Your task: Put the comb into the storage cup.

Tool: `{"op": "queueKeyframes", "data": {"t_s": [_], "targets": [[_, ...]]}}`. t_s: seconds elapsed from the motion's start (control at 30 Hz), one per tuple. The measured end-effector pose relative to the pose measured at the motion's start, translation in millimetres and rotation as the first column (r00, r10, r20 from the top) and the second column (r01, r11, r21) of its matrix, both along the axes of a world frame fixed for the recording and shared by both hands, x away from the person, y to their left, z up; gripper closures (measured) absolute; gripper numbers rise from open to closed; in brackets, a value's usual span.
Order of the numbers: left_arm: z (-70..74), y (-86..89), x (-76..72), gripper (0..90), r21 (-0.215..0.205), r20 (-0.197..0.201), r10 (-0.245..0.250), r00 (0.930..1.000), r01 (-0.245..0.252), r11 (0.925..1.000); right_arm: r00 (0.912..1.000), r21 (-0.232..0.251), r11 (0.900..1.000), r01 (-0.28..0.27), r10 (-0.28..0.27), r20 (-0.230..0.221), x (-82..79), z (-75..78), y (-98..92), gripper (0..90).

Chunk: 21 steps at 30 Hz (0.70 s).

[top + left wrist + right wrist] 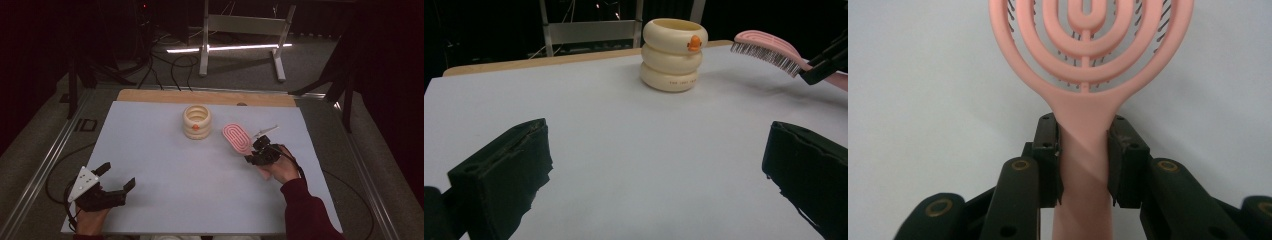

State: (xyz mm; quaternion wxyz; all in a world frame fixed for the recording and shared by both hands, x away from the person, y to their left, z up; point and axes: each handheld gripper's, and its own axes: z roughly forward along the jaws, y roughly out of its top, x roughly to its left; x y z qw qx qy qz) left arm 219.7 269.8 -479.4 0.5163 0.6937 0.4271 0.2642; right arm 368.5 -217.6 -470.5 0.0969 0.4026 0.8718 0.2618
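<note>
right gripper pinches the handle of the pink brush; brush head sticks out ahead of the jaws, bristles down, lifted off the table. cream ringed cup stands just beyond it. left gripper spread wide, nothing between its jaws.

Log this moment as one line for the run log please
right claw: shut on pink hairbrush handle, brush lifted off table | left claw: open, empty, low over white mat | cream ringed cup: upright, untouched

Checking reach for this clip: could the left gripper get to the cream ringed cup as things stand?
Probably yes: the left gripper is open and holds nothing, and bare table lies between it and the cup.
</note>
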Motion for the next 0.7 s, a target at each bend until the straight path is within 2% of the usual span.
{"op": "queueKeyframes", "data": {"t_s": [0.7], "targets": [[-1.7, -2.9, 1.7, 0.3, -0.004, -0.013, -0.006, 0.9999, 0.006, 1.0000, 0.9938, 0.107, 0.994, -0.002, -0.010, 0.110, -13.2, 20.3, 0.8, 69.7]]}}
